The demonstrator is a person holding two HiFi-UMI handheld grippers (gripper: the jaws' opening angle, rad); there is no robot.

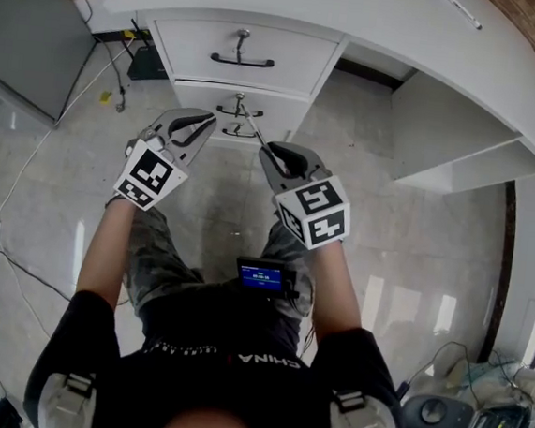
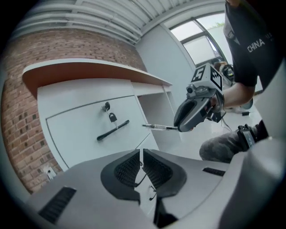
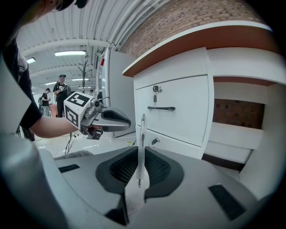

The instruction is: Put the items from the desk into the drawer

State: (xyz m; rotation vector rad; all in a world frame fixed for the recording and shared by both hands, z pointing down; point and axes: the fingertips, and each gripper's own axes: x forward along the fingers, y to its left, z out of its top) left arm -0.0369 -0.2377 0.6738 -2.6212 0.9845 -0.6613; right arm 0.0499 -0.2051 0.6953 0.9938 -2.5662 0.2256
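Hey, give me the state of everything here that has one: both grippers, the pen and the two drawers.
left gripper: jaws together, nothing between them.
right gripper: shut on the pen.
pen: clamped between the right jaws, pointing out past their tips.
upper drawer: closed, key in its lock.
lower drawer: closed.

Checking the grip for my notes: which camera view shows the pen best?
The right gripper view: the pen stands upright, clamped in the right gripper, close and sharp. The left gripper view shows it small, sticking sideways from that gripper. The head view shows only a thin line.
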